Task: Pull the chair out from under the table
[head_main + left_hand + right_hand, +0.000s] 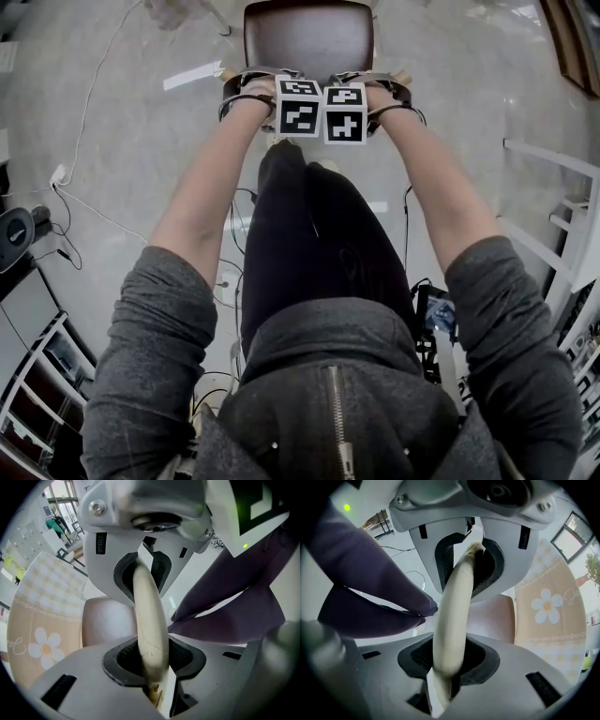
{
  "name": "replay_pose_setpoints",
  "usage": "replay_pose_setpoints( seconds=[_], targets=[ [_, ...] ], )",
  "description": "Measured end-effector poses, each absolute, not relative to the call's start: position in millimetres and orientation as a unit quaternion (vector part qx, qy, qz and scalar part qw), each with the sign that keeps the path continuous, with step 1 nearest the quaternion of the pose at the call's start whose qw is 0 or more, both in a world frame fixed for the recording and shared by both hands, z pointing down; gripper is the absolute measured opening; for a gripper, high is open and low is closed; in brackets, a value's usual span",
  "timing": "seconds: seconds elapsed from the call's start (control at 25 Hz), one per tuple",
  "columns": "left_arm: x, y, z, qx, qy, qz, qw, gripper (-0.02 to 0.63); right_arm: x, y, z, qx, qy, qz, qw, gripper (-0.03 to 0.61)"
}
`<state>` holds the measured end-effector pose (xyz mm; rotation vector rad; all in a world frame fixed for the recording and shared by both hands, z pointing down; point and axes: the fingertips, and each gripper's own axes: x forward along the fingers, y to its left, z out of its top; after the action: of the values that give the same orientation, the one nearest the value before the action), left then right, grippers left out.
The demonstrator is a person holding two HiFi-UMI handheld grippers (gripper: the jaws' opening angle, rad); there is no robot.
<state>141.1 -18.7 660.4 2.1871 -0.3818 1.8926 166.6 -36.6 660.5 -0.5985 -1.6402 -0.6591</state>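
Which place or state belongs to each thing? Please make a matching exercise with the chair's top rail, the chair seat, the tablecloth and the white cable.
Things:
1. top rail
2. chair seat
3. tablecloth
4. white cable

Places and states:
A. checked, with a white flower on it
B. lying on the floor, at the left of the head view
C. clamped by the left gripper and the right gripper
D. bare, with nothing on it

Right pairs: 1-C, 2-D, 3-A, 4-B.
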Motion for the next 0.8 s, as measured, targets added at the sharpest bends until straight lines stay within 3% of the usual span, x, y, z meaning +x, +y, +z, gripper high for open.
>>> replay_pose_setpoints(
  seconds=[0.8],
  targets=[
    [197,44,669,0.745,-0.14,0.642,0.119,0.132,222,26,669,-0.272,-0.7,-0.287,0.594,0.117]
  ],
)
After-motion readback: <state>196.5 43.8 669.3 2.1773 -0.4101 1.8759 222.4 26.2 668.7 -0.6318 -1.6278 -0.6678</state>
